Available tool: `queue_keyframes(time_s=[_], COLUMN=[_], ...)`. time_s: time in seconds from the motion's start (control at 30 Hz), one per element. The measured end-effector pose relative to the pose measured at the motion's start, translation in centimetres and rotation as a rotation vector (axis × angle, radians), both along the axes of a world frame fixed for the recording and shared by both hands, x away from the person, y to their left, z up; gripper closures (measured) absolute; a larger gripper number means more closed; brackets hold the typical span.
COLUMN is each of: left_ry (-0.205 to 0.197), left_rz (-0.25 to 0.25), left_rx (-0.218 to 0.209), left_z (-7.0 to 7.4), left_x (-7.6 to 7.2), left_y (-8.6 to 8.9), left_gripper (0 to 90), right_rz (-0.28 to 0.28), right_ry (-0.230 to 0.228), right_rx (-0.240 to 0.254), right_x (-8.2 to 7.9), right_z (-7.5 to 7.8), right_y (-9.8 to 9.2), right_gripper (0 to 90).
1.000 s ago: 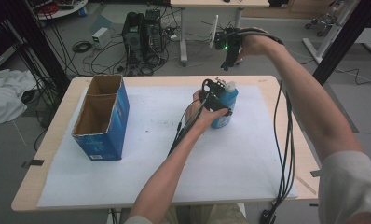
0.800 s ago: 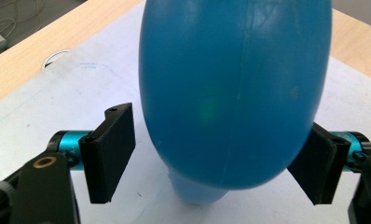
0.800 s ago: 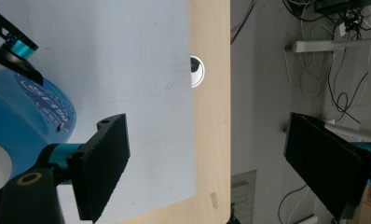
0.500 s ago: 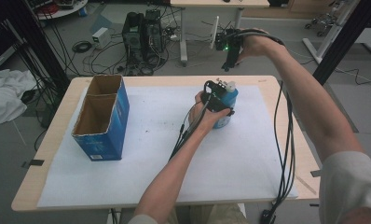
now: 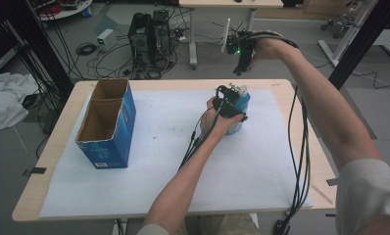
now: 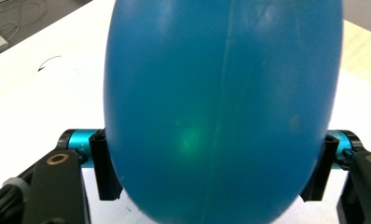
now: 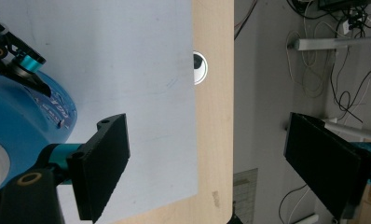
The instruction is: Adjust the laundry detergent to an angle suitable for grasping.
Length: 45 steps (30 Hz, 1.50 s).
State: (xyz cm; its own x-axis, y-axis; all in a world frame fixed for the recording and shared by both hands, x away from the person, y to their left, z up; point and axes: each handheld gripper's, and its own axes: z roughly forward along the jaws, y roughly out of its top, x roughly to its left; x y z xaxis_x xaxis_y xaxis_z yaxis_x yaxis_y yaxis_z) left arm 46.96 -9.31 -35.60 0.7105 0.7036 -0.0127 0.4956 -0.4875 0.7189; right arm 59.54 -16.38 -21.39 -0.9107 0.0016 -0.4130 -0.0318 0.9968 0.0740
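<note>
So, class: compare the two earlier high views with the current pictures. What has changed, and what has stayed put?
The left gripper has just been closing its jaws around the blue bottle; in the left gripper view both jaws now sit against its sides. The bottle stands where it did on the white sheet. The right gripper stays raised beyond the table's far edge, jaws open, and the blue cardboard box has not moved.

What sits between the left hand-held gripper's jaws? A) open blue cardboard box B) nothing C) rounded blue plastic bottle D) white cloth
C: in the left gripper view the rounded blue plastic bottle spans the gap, a black jaw of the left hand-held gripper against each of its sides.
</note>
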Motion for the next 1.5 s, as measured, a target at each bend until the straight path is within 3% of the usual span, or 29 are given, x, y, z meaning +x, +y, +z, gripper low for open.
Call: queue_keyframes(time_s=[0.93, 1.4, 1.5], left_ry=[-0.019, -0.019, -0.037], left_rz=[0.015, 0.013, 0.013], left_rx=[-0.014, -0.009, 0.005], left_z=[-0.14, -0.17, -0.18], left_x=[0.21, 0.17, 0.03], left_y=[-0.22, -0.32, -0.48], left_gripper=[38.5, 42.4, 42.9], right_rz=[0.003, 0.004, 0.003], right_ry=[-0.002, -0.005, -0.006], right_rx=[-0.011, -0.015, -0.015], right_x=[-0.21, -0.23, -0.26], right_z=[-0.2, -0.17, -0.16], right_y=[0.32, 0.14, 0.15], right_gripper=[13.4, 13.4, 13.4])
